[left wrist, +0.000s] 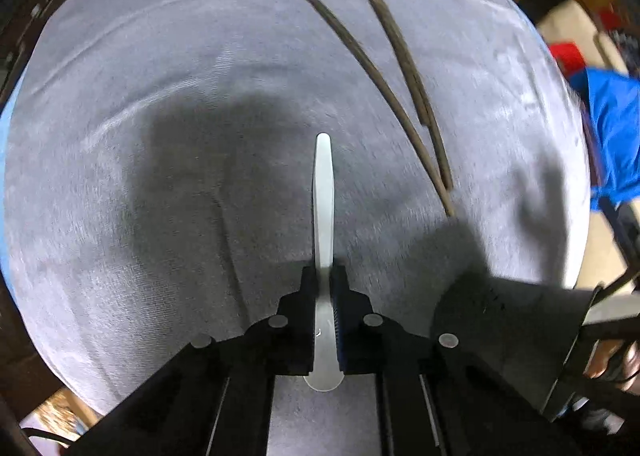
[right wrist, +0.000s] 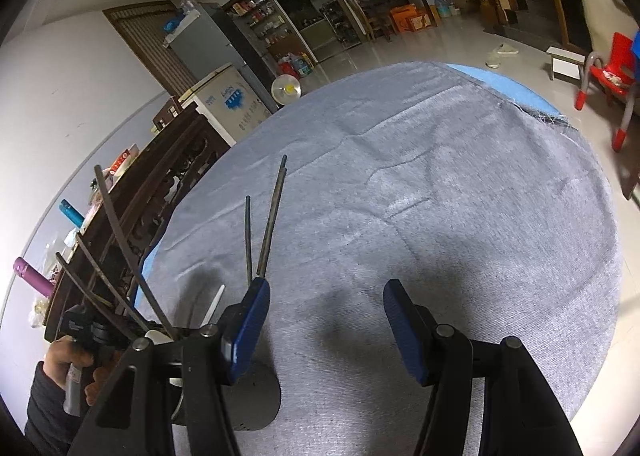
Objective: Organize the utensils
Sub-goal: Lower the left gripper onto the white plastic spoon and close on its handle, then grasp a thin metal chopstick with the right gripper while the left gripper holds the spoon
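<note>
- Table [left wrist: 120, 175]: round, under a grey cloth [right wrist: 440, 195] with blue showing at the edge. All work takes place on this surface.
- Holder [right wrist: 256, 404]: a dark cylinder at the near edge of the cloth, just beside the right gripper's left finger. It already carries several dark chopsticks that lean outward. I judge it to be the destination.
- Right gripper [right wrist: 326, 330]: jaws stand apart with nothing between them; it hangs over bare cloth near the holder.
- Left gripper [left wrist: 323, 288]: jaws are clamped on the neck of the spoon [left wrist: 323, 191], pointing steeply down at the table.
- Spoon: pale, lying on the cloth; the handle runs straight away from the gripper, the bowl sits below the pads toward the camera.
- Chopsticks [left wrist: 384, 87]: two dark sticks lying loose on the cloth, near the spoon's handle tip but apart from it.
- Step in hand, as I judge it: lift the spoon and carry it to the holder.
  - Lift straight up before any sideways travel, so the handle does not sweep the chopsticks.
  - The grip is on a narrow neck; expect pivoting, so move slowly.
  - Enter the holder between the leaning sticks, not against them.
- Writing: blue print on the white appliance [right wrist: 236, 103] at the wall is too small to read. No other legible label.
</note>
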Tool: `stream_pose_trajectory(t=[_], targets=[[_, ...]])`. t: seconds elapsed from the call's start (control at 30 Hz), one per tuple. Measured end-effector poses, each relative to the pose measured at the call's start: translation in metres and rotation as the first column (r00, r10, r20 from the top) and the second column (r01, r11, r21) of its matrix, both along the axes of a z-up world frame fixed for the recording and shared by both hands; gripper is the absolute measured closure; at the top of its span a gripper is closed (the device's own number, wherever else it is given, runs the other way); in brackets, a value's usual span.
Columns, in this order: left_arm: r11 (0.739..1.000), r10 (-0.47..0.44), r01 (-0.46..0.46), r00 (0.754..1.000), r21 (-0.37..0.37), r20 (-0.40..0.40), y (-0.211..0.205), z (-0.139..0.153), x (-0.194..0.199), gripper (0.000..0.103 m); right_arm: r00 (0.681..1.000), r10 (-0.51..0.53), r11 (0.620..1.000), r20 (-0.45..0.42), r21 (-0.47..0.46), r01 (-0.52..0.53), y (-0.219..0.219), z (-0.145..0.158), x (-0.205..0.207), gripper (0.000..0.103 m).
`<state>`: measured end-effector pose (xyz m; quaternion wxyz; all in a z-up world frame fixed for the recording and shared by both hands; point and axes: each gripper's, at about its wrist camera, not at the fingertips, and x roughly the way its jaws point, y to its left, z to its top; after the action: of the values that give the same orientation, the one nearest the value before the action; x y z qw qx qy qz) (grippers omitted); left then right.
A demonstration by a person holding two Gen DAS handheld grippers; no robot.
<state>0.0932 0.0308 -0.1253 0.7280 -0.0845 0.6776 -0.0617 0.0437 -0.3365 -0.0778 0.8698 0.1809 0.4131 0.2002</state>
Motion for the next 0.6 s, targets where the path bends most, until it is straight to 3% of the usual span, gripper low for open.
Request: stream_pose_trajectory(t=[0.33,0.6], targets=[[0.989,0.140,-0.140,0.990,-0.054,0.003,0.023,-0.004,0.003,0.095,1.000,0.012,1.000,-0.014,-0.004,-0.012,0.003,-0.003,0.002,0.040],[0.982,0.173,-0.174,0.985,-0.069,-0.026,0.022,-0.007,0.009,0.094,0.999,0.029,1.000,-0.044,0.003,-0.029,0.004,-0.009,0.006,0.040]])
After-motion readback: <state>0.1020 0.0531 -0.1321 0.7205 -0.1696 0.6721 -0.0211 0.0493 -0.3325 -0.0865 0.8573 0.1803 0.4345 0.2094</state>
